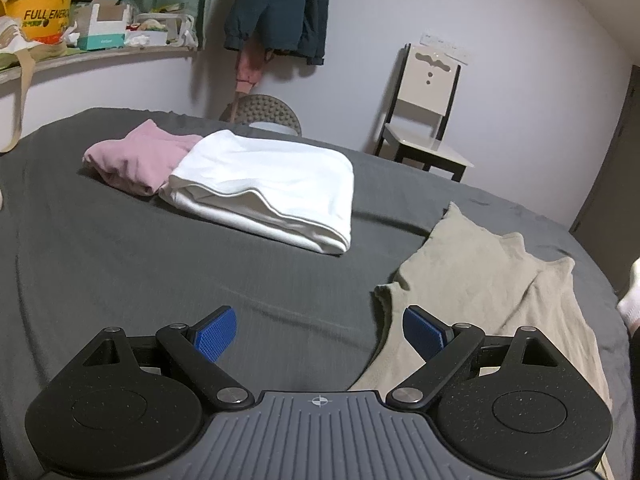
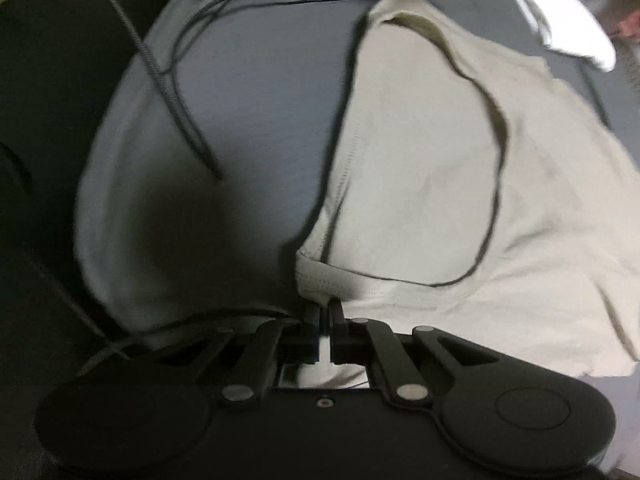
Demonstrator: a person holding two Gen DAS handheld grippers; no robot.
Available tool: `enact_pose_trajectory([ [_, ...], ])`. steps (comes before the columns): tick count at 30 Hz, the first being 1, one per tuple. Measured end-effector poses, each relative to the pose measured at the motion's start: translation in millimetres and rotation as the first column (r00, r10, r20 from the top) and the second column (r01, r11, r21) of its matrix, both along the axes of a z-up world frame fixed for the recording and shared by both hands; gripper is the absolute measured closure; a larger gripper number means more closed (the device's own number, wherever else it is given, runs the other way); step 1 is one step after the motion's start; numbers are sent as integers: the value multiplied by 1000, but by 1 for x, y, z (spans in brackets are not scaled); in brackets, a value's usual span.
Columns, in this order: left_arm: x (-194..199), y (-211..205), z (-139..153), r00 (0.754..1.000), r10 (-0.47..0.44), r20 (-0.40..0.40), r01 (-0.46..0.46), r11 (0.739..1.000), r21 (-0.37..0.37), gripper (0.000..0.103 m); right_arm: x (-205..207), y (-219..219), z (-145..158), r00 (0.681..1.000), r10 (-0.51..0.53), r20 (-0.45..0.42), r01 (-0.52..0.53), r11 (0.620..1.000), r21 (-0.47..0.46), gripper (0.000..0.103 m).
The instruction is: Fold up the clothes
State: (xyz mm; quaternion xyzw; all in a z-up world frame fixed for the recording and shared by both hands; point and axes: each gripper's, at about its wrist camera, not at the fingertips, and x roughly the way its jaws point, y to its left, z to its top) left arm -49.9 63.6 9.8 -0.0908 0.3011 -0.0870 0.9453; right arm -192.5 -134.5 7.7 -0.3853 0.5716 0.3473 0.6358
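Gripping a hemmed corner of the beige garment (image 2: 420,168), the right gripper (image 2: 325,312) has its two black fingers (image 2: 339,320) drawn together with only a narrow slit between them. The stitched edge of the fabric sits pinched at the fingertips. The right wrist view is angled steeply down, so the tool points toward the bed surface. From the pinched corner the garment spreads away to the right over the grey bedsheet (image 2: 248,80), with a dark-edged fold line curving across it. Thin black cables (image 2: 176,92) cross the sheet at upper left. This view is motion-blurred, so finer detail cannot be read.

The left gripper (image 1: 320,334) is released: its blue-padded fingers (image 1: 214,334) stand wide apart with bare sheet between them. It is held low and near level, looking forward across the bed. The right-hand pad lies just over the near edge of the same beige garment (image 1: 480,272); whether it touches the fabric cannot be told.

Further across the grey bedsheet (image 1: 120,264), a folded white garment (image 1: 272,188) rests flat. A folded pink garment (image 1: 136,156) lies touching its far left side, partly under it. Beyond the bed, a chair (image 1: 428,120) stands against the wall, a dark jacket (image 1: 280,8) hangs above, and a cluttered shelf (image 1: 100,56) runs along the upper left. A white sock (image 1: 632,296) shows at the right edge.
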Motion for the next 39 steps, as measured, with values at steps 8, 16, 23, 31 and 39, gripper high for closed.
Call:
enact_pose_trajectory([
  [8, -5, -15, 0, 996, -92, 21, 92, 996, 6, 12, 11, -13, 0, 978, -198, -65, 204, 974, 101, 82],
  [16, -14, -38, 5, 969, -231, 83, 234, 972, -28, 12, 105, -179, 72, 587, -803, 106, 685, 561, 465, 55],
  [23, -26, -74, -5, 926, -365, 101, 373, 924, -84, 12, 155, -355, 24, -30, -995, -92, 721, -86, 688, 66],
  [31, -32, -117, -14, 860, -493, 130, 504, 861, -73, 12, 158, -402, -29, -46, -965, -260, 651, -226, 724, 67],
  [39, -27, -157, -14, 791, -597, 134, 611, 771, -176, 12, 195, -381, -38, 34, -970, -239, 625, -166, 763, 98],
])
